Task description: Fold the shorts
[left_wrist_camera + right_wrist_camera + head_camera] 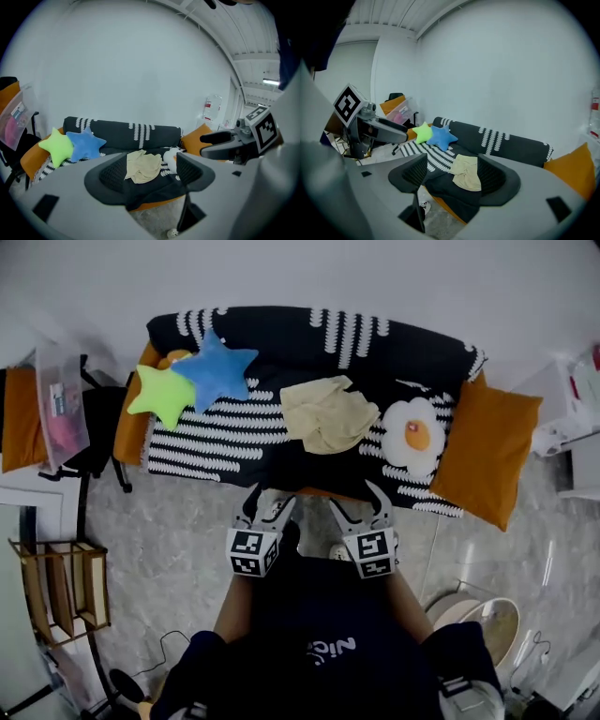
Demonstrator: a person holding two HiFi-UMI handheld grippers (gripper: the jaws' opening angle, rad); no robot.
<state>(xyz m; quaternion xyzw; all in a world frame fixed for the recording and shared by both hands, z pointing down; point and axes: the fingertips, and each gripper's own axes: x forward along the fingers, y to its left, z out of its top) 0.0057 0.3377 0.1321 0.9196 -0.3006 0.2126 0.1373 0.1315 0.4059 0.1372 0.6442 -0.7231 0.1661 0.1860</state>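
Cream shorts [328, 413] lie crumpled in the middle of a sofa [281, 334] with a black cover and white stripes. My two grippers hover side by side over the floor, just before the sofa's front edge and short of the shorts. My left gripper [270, 502] stands open and empty; in its own view the shorts [143, 166] show far off between its pads, and my left gripper [151, 173] touches nothing. My right gripper [356, 501] is open too, with the shorts [468, 173] well beyond my right gripper [454, 176].
A green star pillow [161, 393] and a blue star pillow [217, 369] rest on the sofa's left part, a fried-egg pillow [412, 437] on its right. Orange cushions [487, 451] flank the ends. A wooden rack [56, 592] stands on the marble floor at left.
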